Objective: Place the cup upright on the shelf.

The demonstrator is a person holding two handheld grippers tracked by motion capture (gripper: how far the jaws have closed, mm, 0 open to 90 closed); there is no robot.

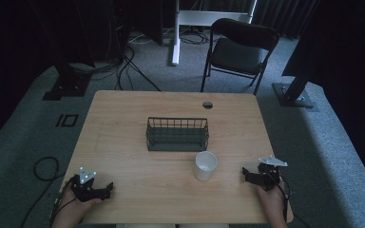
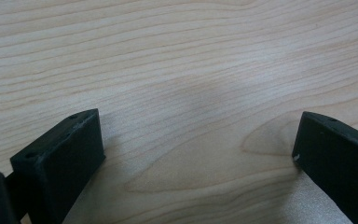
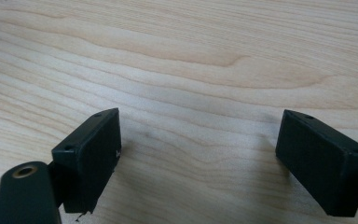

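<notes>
Cup (image 1: pixel 205 165) is standing upright, light, rigid, likely slippery; grip its rim. Both tongs, left (image 2: pixel 196 149) and right (image 3: pixel 198 149), are resting released.

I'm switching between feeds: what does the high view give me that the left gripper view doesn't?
High view alone: the white cup, the wire basket behind it, the right tool, both hands, the chair and floor beyond the table. Left gripper view alone: a close look between the left tool and its two black jaws, spread wide with bare wood between. Both share the wooden table and the left tool.
</notes>
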